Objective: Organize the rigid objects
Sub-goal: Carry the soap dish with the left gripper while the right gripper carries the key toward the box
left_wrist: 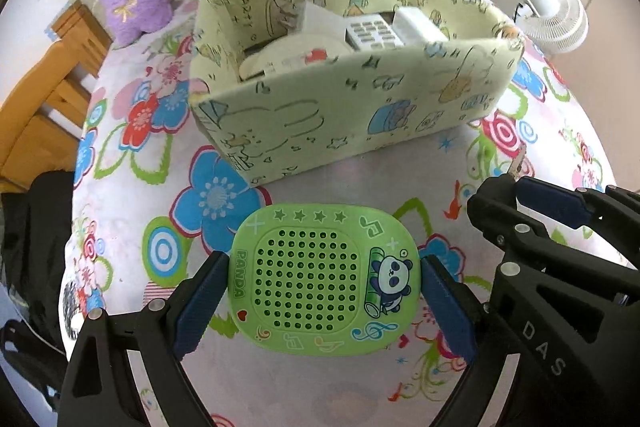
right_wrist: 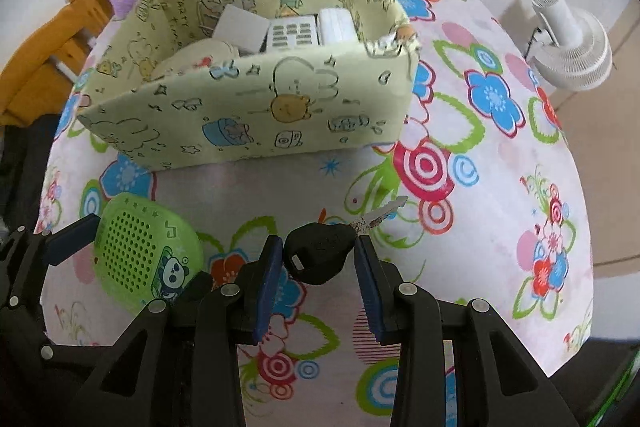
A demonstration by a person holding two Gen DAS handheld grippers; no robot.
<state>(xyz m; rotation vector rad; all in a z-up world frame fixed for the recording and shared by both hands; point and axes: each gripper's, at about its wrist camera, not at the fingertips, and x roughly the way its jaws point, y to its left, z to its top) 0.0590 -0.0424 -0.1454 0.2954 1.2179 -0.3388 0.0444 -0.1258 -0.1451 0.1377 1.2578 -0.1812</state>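
Bin (left_wrist: 340,115) sits upper centre of both views, ahead of your loads: left gripper (left_wrist: 324,291) pinches the green panda case (left_wrist: 320,279) by its side edges, right gripper (right_wrist: 318,259) pinches the black-headed key (right_wrist: 320,251), blade pointing upper right.

You hold a green perforated plastic panda case (left_wrist: 324,283), smooth and slightly glossy, between matt blue ribbed pads (left_wrist: 200,303). Your black matt plastic key head (right_wrist: 320,251) carries a dull, speckled metal blade (right_wrist: 384,213). The pale yellow printed box (left_wrist: 352,99) looks matt, the flowered tablecloth (left_wrist: 160,187) soft.
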